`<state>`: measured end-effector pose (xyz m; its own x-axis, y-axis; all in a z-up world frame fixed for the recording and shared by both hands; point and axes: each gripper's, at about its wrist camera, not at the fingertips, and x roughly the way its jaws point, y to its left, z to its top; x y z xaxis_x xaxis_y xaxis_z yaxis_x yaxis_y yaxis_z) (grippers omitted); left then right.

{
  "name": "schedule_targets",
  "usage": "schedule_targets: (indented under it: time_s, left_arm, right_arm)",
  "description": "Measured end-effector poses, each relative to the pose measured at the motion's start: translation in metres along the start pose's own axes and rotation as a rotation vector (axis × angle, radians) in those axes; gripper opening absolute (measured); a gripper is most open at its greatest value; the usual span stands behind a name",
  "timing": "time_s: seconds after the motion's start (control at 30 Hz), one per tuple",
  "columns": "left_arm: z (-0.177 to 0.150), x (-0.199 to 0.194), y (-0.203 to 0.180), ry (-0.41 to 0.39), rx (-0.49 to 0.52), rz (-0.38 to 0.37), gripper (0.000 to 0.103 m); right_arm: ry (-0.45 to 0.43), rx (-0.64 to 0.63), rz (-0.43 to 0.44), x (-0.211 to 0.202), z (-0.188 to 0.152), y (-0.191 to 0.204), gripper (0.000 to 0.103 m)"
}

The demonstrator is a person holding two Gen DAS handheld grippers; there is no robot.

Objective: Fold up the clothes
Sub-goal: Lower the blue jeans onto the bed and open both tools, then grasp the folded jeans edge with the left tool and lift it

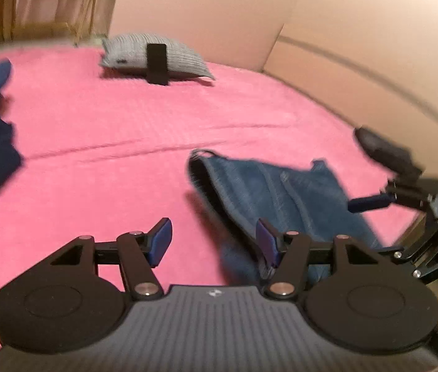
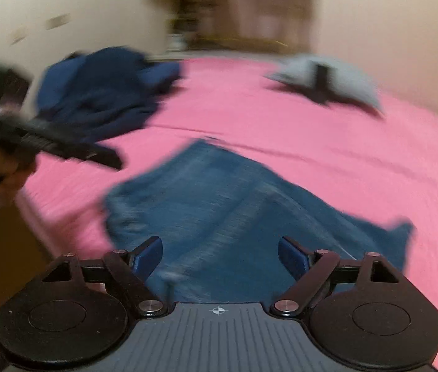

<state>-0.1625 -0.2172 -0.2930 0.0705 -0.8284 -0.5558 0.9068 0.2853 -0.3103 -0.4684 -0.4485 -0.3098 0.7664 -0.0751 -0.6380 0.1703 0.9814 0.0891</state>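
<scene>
We are looking along two hand-held claws over a bed (image 1: 126, 117) covered in a pink blanket. Our left claw (image 1: 214, 241) has its blue-padded fingers parted, with nothing between them; the pink blanket shows in the gap. Its right fingertip sits over the edge of a pair of blue jeans (image 1: 268, 192), which lie flat on the bed near its front edge. Our right claw (image 2: 220, 257) is spread wide and holds nothing, hovering above the jeans (image 2: 219, 204). A rumpled dark blue garment (image 2: 104, 90) lies further back on the left. A grey pillow (image 1: 153, 55) with a small black object (image 1: 157, 63) propped against it rests at the far side. Both views are blurred.
</scene>
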Motion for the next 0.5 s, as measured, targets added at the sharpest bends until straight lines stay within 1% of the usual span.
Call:
schedule_targets:
  time_s: [0.07, 0.13, 0.2, 0.3, 0.37, 0.43, 0.47, 0.5]
  left_arm:
    - [0.006, 0.021, 0.007, 0.051, -0.037, -0.039, 0.056]
    - [0.006, 0.040, 0.014, 0.096, -0.069, -0.063, 0.056]
    - [0.002, 0.055, 0.019, 0.156, -0.114, -0.106, 0.056]
    - [-0.004, 0.074, 0.035, 0.227, -0.242, -0.209, 0.056]
    - [-0.012, 0.085, 0.043, 0.285, -0.324, -0.258, 0.057]
    - [-0.019, 0.094, 0.046, 0.325, -0.385, -0.297, 0.056]
    - [-0.021, 0.094, 0.047, 0.324, -0.406, -0.305, 0.052]
    - [-0.022, 0.094, 0.048, 0.314, -0.425, -0.310, 0.046]
  right_arm:
    - [-0.016, 0.108, -0.005, 0.001, 0.007, -0.029, 0.085]
    - [-0.027, 0.155, -0.019, 0.000, 0.011, -0.044, 0.085]
    - [-0.028, 0.154, -0.038, -0.001, 0.016, -0.051, 0.085]
    - [-0.024, 0.139, -0.068, -0.001, 0.024, -0.061, 0.085]
    - [-0.033, 0.140, -0.071, 0.002, 0.029, -0.065, 0.085]
    - [-0.043, 0.149, -0.071, 0.006, 0.032, -0.067, 0.085]
    - [-0.045, 0.150, -0.071, 0.004, 0.032, -0.068, 0.085]
    - [-0.046, 0.151, -0.071, 0.002, 0.032, -0.069, 0.085]
